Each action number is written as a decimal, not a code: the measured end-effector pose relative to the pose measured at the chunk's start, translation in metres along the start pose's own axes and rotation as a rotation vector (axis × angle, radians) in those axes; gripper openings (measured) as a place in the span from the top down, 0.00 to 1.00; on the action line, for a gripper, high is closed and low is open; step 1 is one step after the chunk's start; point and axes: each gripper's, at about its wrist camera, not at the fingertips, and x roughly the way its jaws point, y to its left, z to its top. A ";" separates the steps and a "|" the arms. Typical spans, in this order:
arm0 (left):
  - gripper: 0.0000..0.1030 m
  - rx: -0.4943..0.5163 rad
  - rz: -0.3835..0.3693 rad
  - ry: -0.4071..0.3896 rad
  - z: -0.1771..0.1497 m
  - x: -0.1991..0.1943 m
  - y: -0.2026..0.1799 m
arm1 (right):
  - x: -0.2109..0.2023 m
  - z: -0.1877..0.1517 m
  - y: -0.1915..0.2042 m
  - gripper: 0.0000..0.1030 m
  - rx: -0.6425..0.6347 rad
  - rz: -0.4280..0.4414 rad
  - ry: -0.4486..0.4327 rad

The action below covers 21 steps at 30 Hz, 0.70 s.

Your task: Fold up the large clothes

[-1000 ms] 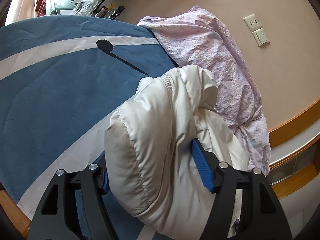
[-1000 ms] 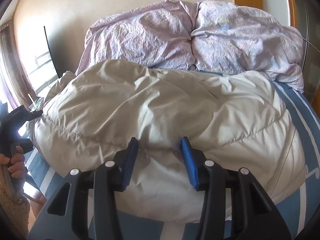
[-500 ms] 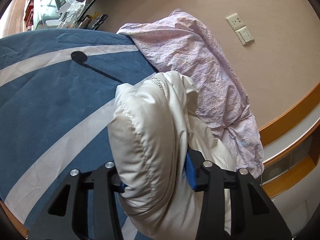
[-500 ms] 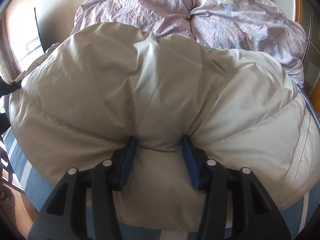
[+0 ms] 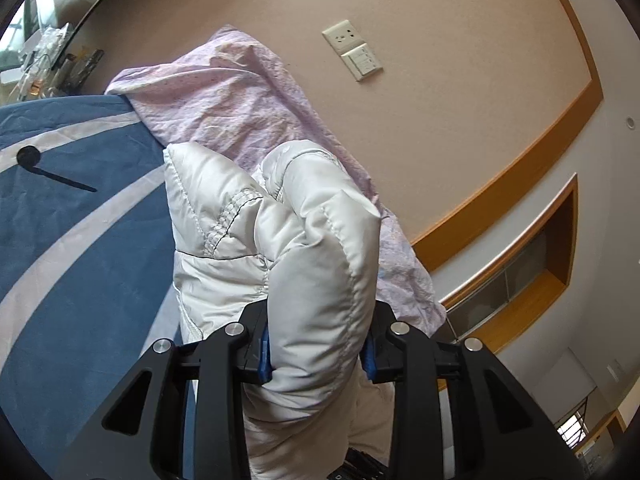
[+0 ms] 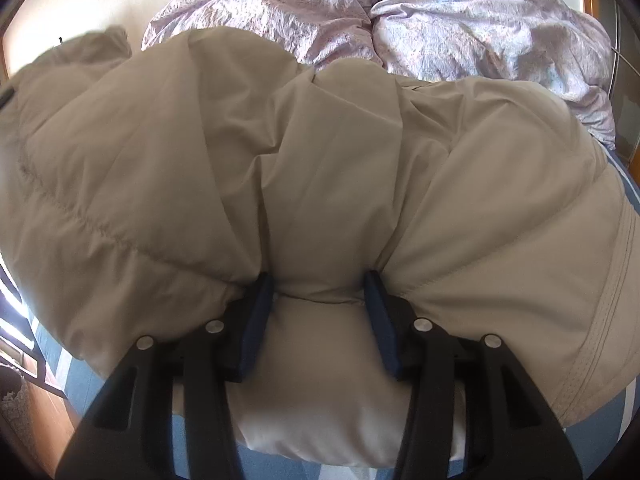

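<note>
The puffy white down jacket (image 6: 320, 184), smooth and quilted with stitched seams, lies bunched on the bed. The right gripper (image 6: 320, 292) clamps a fold at its near hem. The left gripper (image 5: 316, 344) is closing on a padded end of the jacket, which bulges up between its blue pads. Under it is a blue sheet (image 5: 60, 248) with pale stripes. At 12 o'clock a crumpled lilac duvet (image 6: 440, 20) leans on the beige wall (image 5: 440, 12). At 9 o'clock the sheet is open.
</note>
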 end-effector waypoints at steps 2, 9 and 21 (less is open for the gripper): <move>0.69 -0.001 -0.040 0.010 -0.003 0.004 -0.008 | 0.001 -0.001 0.000 0.53 0.005 0.004 0.000; 0.69 -0.009 -0.155 0.046 -0.016 0.020 -0.033 | 0.008 -0.005 -0.002 0.53 0.035 0.028 0.000; 0.69 0.068 -0.247 0.132 -0.052 0.052 -0.083 | 0.002 -0.009 -0.021 0.54 0.141 0.138 -0.040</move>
